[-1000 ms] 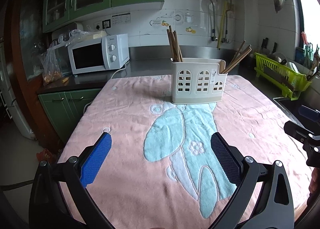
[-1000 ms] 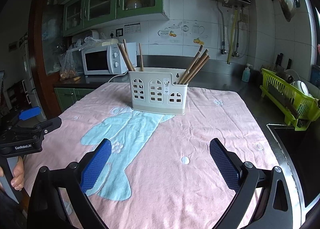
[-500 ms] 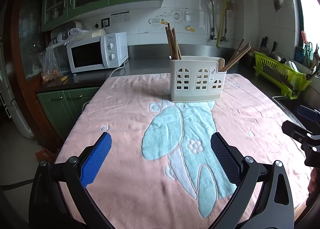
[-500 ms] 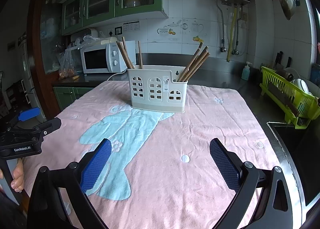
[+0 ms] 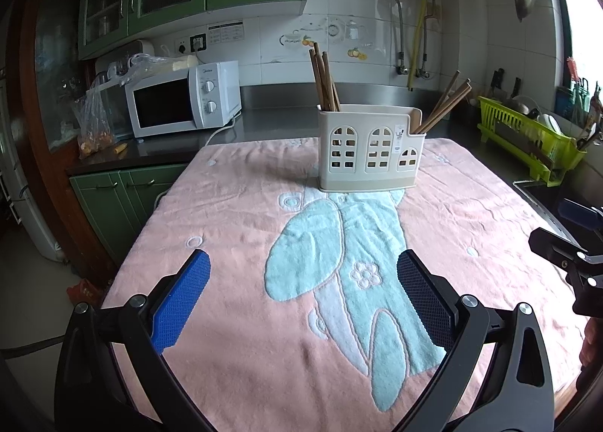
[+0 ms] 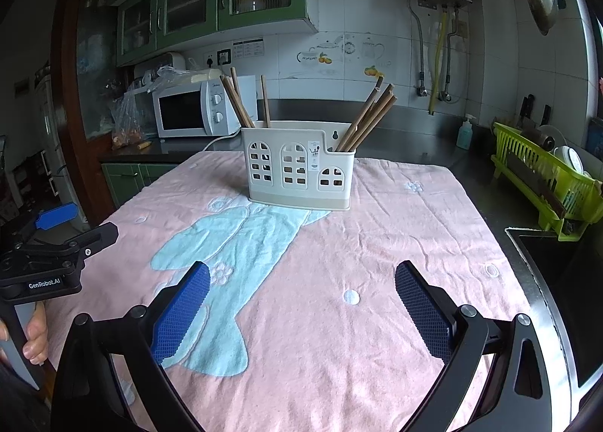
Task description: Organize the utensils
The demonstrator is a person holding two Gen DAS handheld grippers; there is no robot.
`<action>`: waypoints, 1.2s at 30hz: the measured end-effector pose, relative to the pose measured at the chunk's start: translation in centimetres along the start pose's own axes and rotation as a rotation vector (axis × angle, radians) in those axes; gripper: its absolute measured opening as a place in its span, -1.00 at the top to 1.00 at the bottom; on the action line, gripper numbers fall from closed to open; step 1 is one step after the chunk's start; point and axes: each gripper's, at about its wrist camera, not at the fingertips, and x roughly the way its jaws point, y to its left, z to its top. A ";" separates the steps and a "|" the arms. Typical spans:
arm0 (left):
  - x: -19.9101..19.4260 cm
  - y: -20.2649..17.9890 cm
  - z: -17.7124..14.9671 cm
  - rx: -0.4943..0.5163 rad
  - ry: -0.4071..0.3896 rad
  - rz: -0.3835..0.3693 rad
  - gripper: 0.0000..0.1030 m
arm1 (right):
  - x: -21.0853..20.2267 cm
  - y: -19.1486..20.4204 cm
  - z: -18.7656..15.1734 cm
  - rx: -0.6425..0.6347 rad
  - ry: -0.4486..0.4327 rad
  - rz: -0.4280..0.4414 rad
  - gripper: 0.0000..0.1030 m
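Note:
A cream utensil holder [image 5: 371,153] with arched cut-outs stands upright at the far middle of a pink towel [image 5: 233,228]; it also shows in the right wrist view [image 6: 299,170]. Brown chopsticks stand in its left compartment [image 5: 324,79] and lean out of its right compartment [image 5: 446,102]. My left gripper [image 5: 301,281] is open and empty above the towel's near part, well short of the holder. My right gripper [image 6: 301,288] is open and empty, also near the front edge. Each gripper shows at the edge of the other's view.
A white microwave [image 5: 181,104] and a plastic bag [image 5: 94,119] sit on the counter at the back left. A green dish rack [image 5: 527,141] stands at the right, beside a sink [image 6: 554,255]. Green cabinets [image 5: 124,198] stand below the counter on the left.
Both grippers have drawn back and risen slightly, so the holder looks a little farther. Both stay open and empty.

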 end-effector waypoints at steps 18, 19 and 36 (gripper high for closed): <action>0.0 0.0 -0.1 0.002 0.001 0.001 -0.91 | 0.0 0.1 0.1 0.000 0.001 0.003 -0.85; 0.0 0.0 0.0 0.002 0.001 0.002 -0.91 | 0.0 0.1 0.1 0.000 0.000 0.003 -0.85; -0.2 0.1 -0.3 0.001 -0.008 -0.004 -0.91 | 0.1 0.2 0.2 0.000 0.002 0.007 -0.85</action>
